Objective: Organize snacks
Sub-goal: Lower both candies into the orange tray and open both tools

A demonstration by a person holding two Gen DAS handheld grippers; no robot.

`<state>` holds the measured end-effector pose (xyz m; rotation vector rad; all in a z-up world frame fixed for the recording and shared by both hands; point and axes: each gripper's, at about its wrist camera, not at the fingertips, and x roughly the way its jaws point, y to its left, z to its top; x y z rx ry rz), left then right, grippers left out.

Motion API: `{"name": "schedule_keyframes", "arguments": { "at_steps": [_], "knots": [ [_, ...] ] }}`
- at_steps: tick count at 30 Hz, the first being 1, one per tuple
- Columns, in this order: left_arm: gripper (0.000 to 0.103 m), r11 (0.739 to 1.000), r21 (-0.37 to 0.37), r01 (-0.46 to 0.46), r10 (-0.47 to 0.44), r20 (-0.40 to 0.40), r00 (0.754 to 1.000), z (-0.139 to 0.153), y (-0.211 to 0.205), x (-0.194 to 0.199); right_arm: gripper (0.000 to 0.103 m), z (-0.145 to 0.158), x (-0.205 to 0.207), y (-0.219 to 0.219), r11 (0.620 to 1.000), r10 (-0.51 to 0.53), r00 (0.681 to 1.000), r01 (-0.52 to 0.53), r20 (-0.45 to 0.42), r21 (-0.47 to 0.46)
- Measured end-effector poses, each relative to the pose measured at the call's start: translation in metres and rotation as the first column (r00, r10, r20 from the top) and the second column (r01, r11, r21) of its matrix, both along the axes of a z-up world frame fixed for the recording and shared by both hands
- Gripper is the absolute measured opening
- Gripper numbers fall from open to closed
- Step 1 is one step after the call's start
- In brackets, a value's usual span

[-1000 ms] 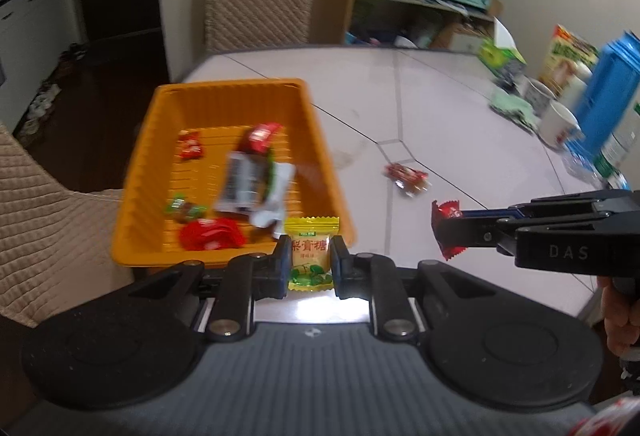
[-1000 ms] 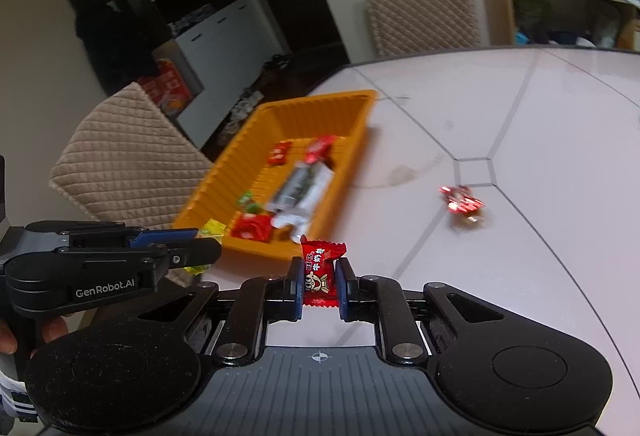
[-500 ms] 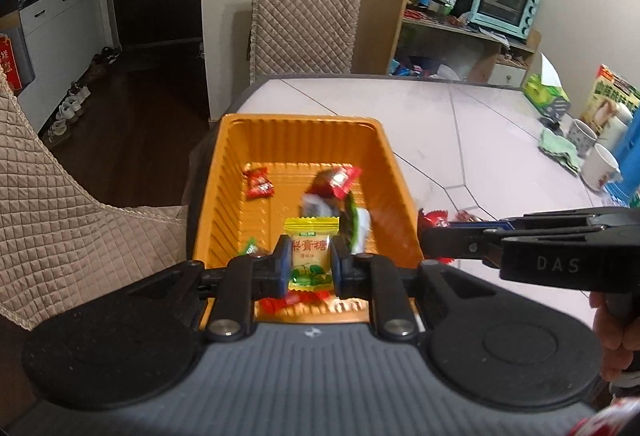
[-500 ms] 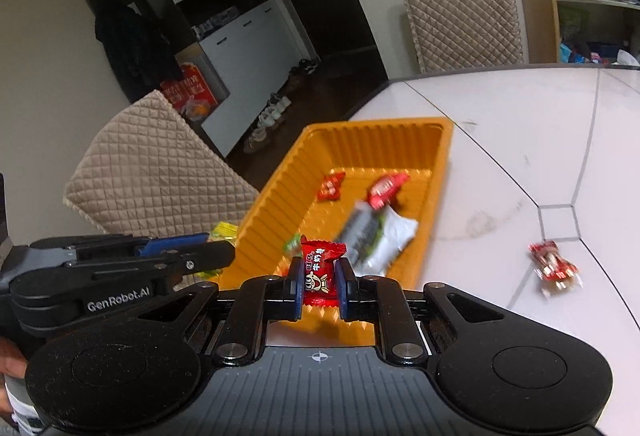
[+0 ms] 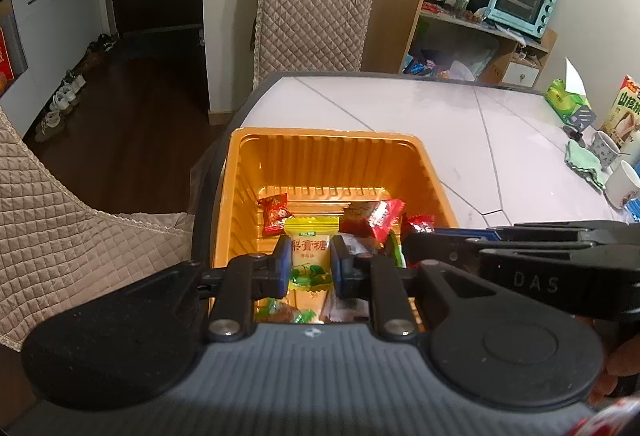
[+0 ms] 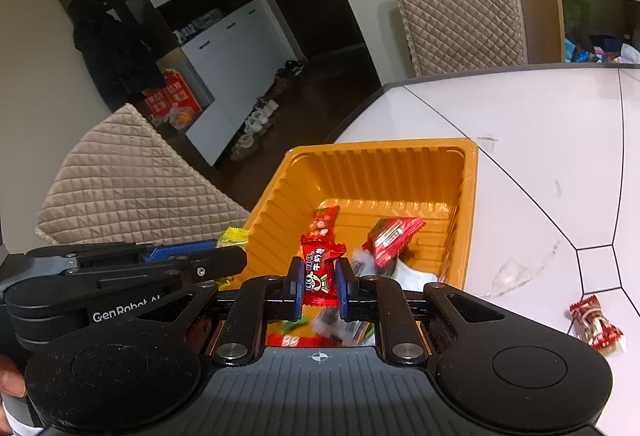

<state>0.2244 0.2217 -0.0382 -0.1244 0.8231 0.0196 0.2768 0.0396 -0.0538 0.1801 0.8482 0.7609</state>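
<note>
My left gripper [image 5: 309, 261] is shut on a yellow candy packet [image 5: 310, 250] and holds it above the near end of the orange tray [image 5: 320, 152]. My right gripper [image 6: 319, 278] is shut on a red candy [image 6: 320, 272] over the same tray [image 6: 380, 160]; it enters the left wrist view [image 5: 416, 242] from the right. Several wrapped snacks lie inside the tray, among them a small red candy [image 5: 274, 214] and a red bar [image 6: 390, 240]. One red-and-white candy [image 6: 596, 324] lies on the table right of the tray.
A quilted chair [image 5: 60, 204] stands left of the tray and another [image 5: 316, 8] behind the table. Mugs [image 5: 620, 184], a green cloth [image 5: 584, 162] and cartons sit at the table's far right. The tray lies near the table's left edge.
Both grippers have moved forward and left with their candies, from the table in front of the tray to over its near end. The tray looms larger.
</note>
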Motion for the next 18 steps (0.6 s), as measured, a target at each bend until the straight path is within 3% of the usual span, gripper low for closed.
{"name": "schedule_keyframes", "arguments": {
  "at_steps": [12,18],
  "knots": [
    [0.019,1.0,-0.018,-0.001,0.0,-0.066,0.998,-0.025,0.011,0.034,0.017,-0.014,0.026,0.008,1.0,-0.027,0.999,0.026,-0.03,-0.017],
    [0.02,0.999,-0.034,-0.001,-0.002,-0.061,0.998,-0.027,0.016,0.04,0.017,-0.016,0.03,0.009,0.999,-0.038,0.998,0.037,-0.042,-0.021]
  ]
}}
